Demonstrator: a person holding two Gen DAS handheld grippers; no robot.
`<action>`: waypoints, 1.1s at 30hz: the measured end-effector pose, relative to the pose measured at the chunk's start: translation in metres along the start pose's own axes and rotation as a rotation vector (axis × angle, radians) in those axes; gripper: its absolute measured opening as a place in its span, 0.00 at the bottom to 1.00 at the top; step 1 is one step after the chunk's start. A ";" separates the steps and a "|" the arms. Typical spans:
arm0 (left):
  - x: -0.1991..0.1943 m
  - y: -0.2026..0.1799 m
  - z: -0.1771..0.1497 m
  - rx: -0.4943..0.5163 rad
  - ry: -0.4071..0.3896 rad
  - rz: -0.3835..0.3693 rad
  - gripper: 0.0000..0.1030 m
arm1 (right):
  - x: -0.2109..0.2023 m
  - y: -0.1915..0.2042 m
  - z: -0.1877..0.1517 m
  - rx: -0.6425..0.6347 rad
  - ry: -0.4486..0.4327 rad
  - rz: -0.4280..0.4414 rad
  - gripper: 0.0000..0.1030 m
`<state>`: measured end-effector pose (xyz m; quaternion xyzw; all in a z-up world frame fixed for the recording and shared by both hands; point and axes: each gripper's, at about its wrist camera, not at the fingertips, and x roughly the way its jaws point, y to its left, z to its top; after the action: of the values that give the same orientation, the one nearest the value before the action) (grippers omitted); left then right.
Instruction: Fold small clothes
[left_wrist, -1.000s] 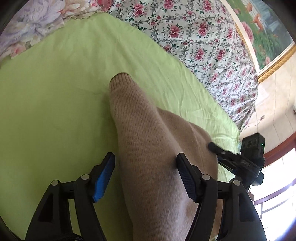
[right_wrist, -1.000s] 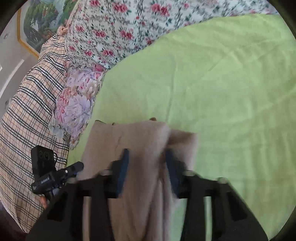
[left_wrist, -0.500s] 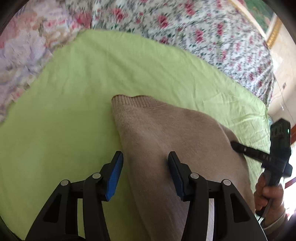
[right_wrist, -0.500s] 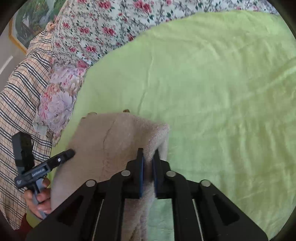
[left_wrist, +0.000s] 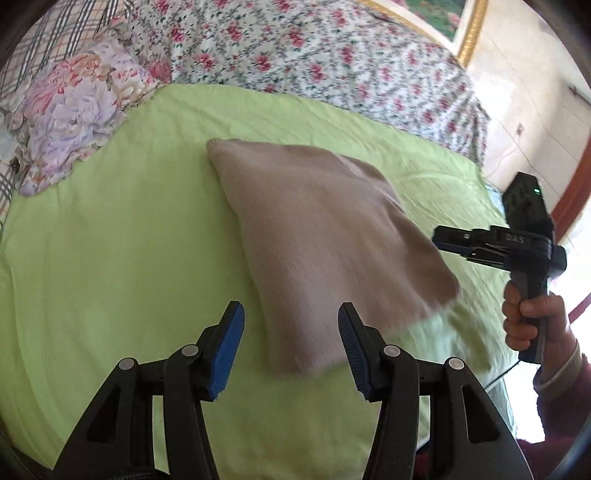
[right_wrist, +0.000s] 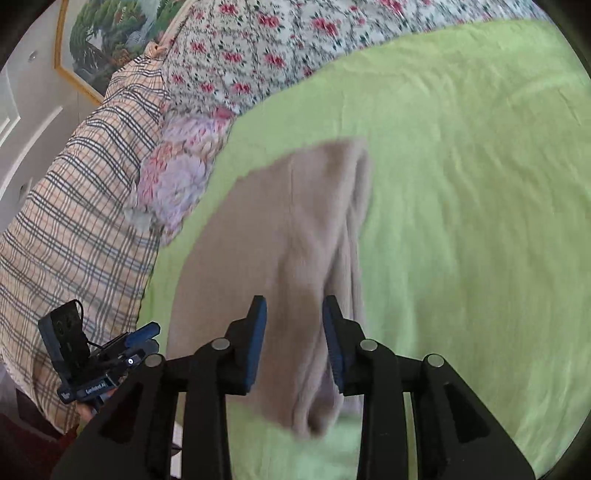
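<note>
A beige knit garment (left_wrist: 325, 236) lies folded on the green bed sheet (left_wrist: 110, 258). It also shows in the right wrist view (right_wrist: 280, 251), blurred. My left gripper (left_wrist: 291, 343) is open and empty, with the garment's near corner just beyond its fingertips. My right gripper (right_wrist: 293, 332) is open, its jaws apart on either side of the garment's near edge. The right gripper (left_wrist: 476, 245) also shows in the left wrist view at the garment's right side, held by a hand. The left gripper (right_wrist: 122, 345) shows at the lower left of the right wrist view.
A floral quilt (left_wrist: 314, 62) and a flowered pillow (left_wrist: 74, 122) lie along the far side of the bed. A plaid blanket (right_wrist: 74, 221) lies at the left in the right wrist view. A framed painting (right_wrist: 118, 33) hangs on the wall.
The right gripper was shut on the garment's edge half a second ago and has opened. The left gripper has drawn back and opened wider. The garment has dropped flatter onto the sheet.
</note>
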<state>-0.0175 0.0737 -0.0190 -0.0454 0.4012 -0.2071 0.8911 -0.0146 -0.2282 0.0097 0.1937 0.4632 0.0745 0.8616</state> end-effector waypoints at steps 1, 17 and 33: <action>0.000 -0.003 -0.008 0.004 0.004 -0.006 0.53 | -0.001 0.000 -0.006 0.000 -0.001 -0.004 0.32; 0.023 -0.015 -0.025 0.028 -0.026 0.263 0.24 | -0.031 0.025 -0.017 -0.076 -0.089 0.031 0.06; 0.034 -0.012 -0.031 0.037 0.137 0.179 0.14 | -0.011 -0.021 -0.034 -0.034 0.056 -0.120 0.17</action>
<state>-0.0238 0.0515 -0.0606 0.0216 0.4598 -0.1366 0.8772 -0.0493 -0.2413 -0.0072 0.1490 0.4967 0.0360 0.8543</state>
